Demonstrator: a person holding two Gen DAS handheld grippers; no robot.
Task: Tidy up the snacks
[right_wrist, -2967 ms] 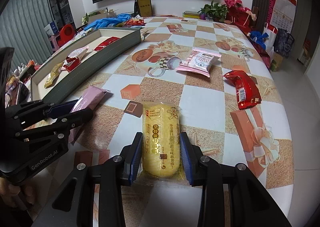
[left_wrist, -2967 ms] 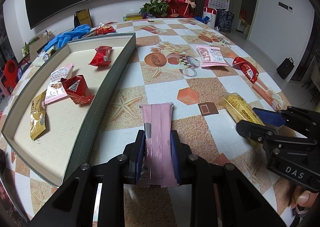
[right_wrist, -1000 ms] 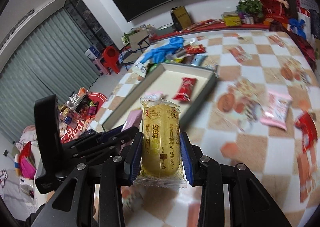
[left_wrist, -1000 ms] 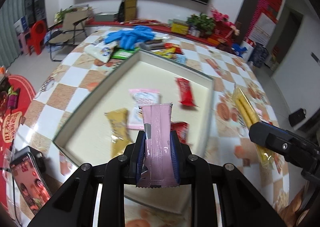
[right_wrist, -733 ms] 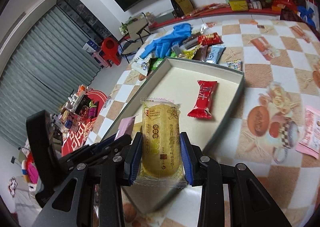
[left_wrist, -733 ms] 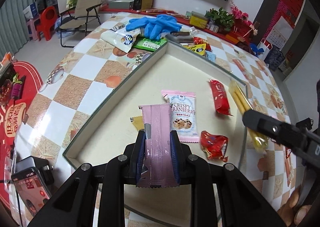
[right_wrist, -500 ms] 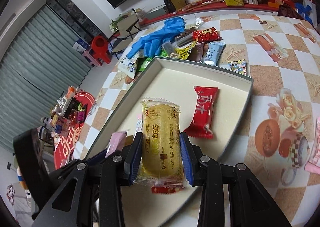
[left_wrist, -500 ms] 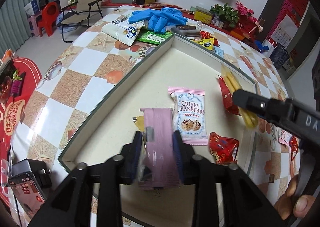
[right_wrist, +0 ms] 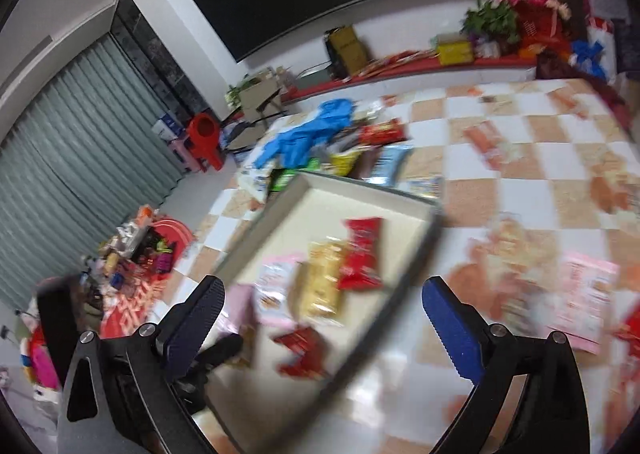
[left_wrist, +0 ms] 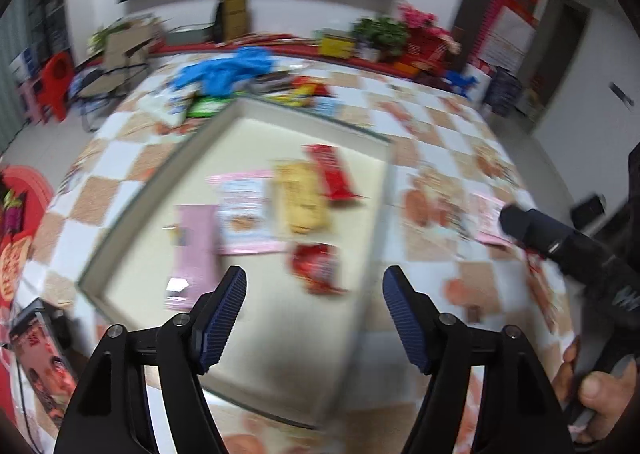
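The grey tray (left_wrist: 160, 182) with a cream floor holds several snacks. The pink bar (left_wrist: 194, 250) lies at its left side and the yellow cake packet (left_wrist: 302, 198) in its middle, beside a red packet (left_wrist: 332, 174). My left gripper (left_wrist: 314, 278) hovers over the tray's near end, its jaws opening, with nothing between them. My right gripper (right_wrist: 323, 290) is above the tray (right_wrist: 404, 290), its jaws opening wide and empty, with the yellow packet (right_wrist: 320, 282) and pink bar (right_wrist: 242, 302) lying below. Both views are blurred.
Blue gloves (left_wrist: 228, 70) and loose snack packets (right_wrist: 380, 132) lie behind the tray. A pink packet (right_wrist: 584, 294) rests on the checked tablecloth to the right. A phone (left_wrist: 36, 338) sits by the tray's near left corner. A hand (left_wrist: 592, 386) holds the right gripper (left_wrist: 560, 242).
Both grippers opened and let go of their packets: the pink bar and the yellow packet now lie in the tray. Both views shifted and blurred with the motion.
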